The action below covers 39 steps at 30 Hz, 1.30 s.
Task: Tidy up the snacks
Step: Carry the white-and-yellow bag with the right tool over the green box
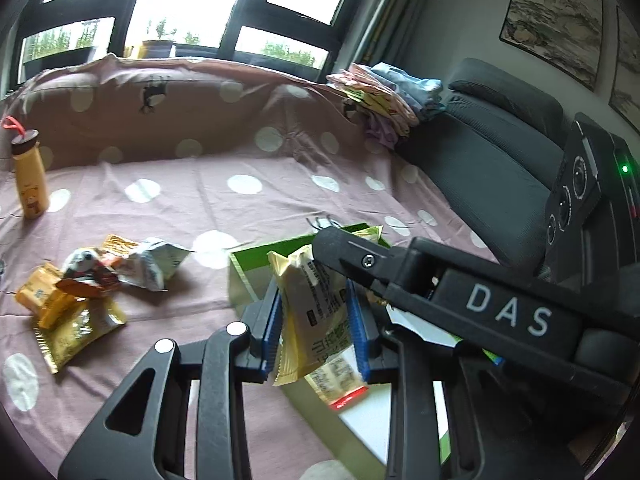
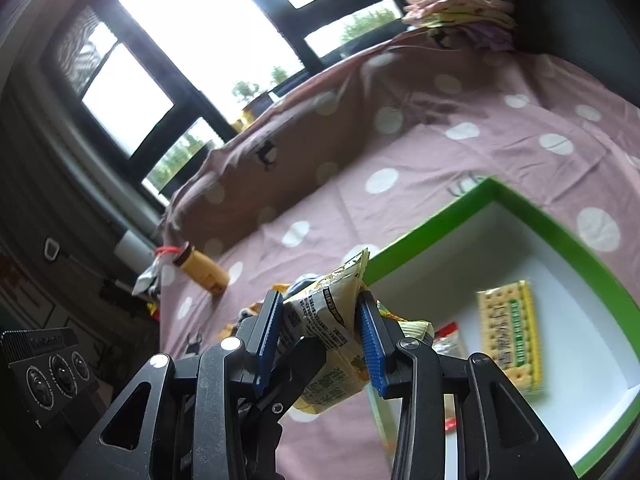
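Observation:
My left gripper [image 1: 314, 300] is shut on a pale yellow snack packet [image 1: 316, 308] with black print, its blue pads pressing both sides. It hangs over the near corner of the green box [image 1: 256, 250]. One of the right gripper's fingers [image 1: 348, 252] crosses in from the right, right at the packet's top. In the right wrist view my right gripper [image 2: 320, 300] is shut on a yellow-green printed packet [image 2: 324, 320], apparently the same one, beside the box's green rim [image 2: 496, 192]. A black finger [image 2: 298, 364] of the left gripper reaches under it.
The white-lined box holds a cracker packet [image 2: 510, 336] and a red-edged packet [image 2: 448, 340]. A pile of loose snacks [image 1: 80, 292] lies left on the pink dotted sheet [image 1: 224, 152]. A yellow bottle [image 1: 30, 184] stands far left. Folded clothes [image 1: 384, 96] sit by a dark sofa [image 1: 480, 152].

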Each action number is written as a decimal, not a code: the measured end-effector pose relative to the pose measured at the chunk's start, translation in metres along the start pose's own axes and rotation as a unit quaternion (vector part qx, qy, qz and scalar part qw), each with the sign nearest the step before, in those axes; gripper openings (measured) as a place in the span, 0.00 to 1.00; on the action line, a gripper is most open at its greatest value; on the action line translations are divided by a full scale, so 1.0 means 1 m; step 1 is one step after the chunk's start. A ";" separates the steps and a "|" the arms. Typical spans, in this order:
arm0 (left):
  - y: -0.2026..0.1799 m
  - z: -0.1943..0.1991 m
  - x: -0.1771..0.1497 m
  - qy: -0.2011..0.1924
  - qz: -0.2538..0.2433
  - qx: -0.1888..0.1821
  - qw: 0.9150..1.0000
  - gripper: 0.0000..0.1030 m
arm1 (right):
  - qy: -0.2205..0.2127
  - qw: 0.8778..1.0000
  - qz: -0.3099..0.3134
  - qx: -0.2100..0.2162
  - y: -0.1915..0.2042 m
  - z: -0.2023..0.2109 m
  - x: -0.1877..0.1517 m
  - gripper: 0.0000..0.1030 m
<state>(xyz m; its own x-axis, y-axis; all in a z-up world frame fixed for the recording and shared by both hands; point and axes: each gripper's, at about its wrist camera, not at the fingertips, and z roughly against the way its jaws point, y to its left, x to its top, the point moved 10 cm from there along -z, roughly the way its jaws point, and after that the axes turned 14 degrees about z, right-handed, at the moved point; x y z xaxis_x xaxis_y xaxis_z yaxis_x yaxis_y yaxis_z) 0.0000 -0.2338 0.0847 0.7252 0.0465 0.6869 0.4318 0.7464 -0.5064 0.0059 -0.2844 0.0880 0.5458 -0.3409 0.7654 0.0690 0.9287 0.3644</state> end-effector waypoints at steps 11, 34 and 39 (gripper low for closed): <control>-0.030 -0.029 -0.014 0.033 0.002 -0.044 0.998 0.27 | -0.001 0.998 -0.027 -0.048 -0.044 0.012 0.000 0.40; -0.047 -0.064 -0.042 0.110 0.038 -0.089 0.989 0.27 | 0.040 0.990 -0.041 -0.131 -0.091 0.010 -0.013 0.40; -0.048 -0.067 -0.048 0.118 0.038 -0.086 0.989 0.28 | 0.052 0.987 -0.035 -0.148 -0.095 0.009 -0.017 0.40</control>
<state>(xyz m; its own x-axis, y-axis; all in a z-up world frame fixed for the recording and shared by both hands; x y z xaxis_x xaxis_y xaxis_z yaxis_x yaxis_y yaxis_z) -0.0190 -0.3162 0.0411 0.8553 -0.0739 0.5128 0.4415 0.6220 -0.6467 -0.0172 -0.3686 0.0453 0.6120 -0.4041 0.6798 0.3434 0.9101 0.2319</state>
